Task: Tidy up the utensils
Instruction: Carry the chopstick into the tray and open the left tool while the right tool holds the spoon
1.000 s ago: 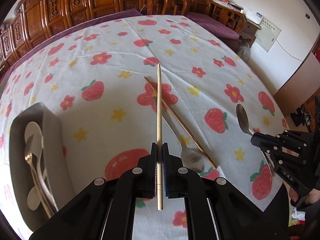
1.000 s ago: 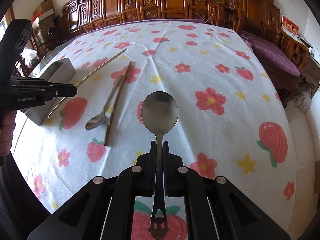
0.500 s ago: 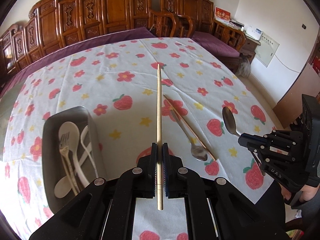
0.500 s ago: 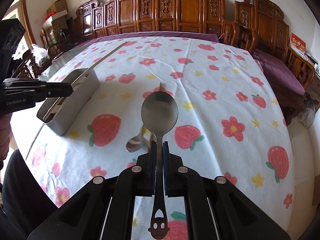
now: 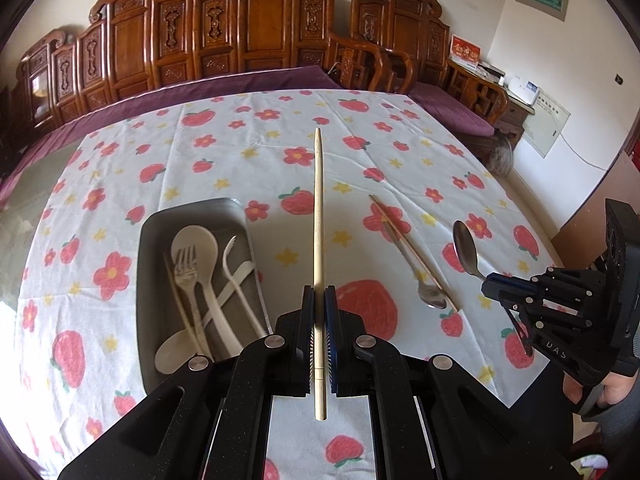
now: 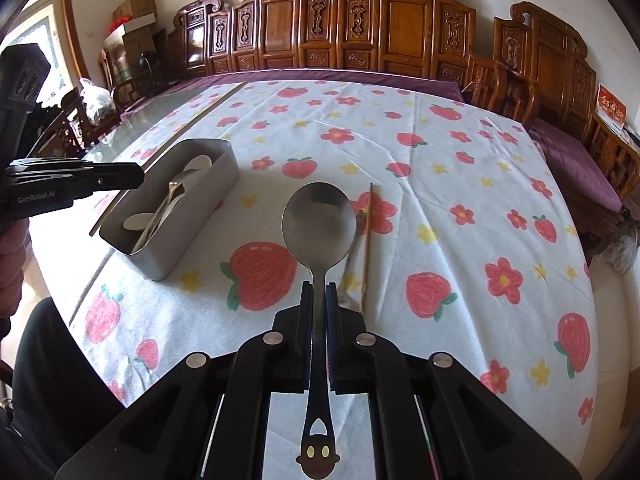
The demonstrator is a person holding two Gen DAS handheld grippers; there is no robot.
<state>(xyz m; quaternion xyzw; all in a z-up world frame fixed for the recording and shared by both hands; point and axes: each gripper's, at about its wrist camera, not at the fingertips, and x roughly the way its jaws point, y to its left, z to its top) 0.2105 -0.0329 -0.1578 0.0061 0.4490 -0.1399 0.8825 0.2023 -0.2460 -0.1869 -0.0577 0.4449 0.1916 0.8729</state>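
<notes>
**Both hand-held grippers loaded, tray waiting below**

Left hand-held gripper (image 5: 319, 312) is clamped on a pale chopstick (image 5: 318, 216), tip pointing to 12 o'clock over the strawberry-print surface (image 5: 224, 148). Its camera looks straight down into the grey tray (image 5: 149, 240) at 9 o'clock, and you can count the contents: a white spoon (image 5: 196, 248), a fork (image 5: 186, 272) and other pale pieces. Out at 3 o'clock the right hand-held gripper (image 5: 490, 284) carries its spoon in the air.

Switch to the right wrist view: right hand-held gripper (image 6: 319, 308) is closed tight on the metal spoon (image 6: 319, 220), whose handle end shows a little cartoon face. Only the tray (image 6: 192, 196) wall and some handles show from here, at 10 o'clock. A loose spoon (image 5: 428, 292) and brown chopstick (image 5: 412, 252) lie touching on the cloth, partly hidden here behind the held spoon.
</notes>
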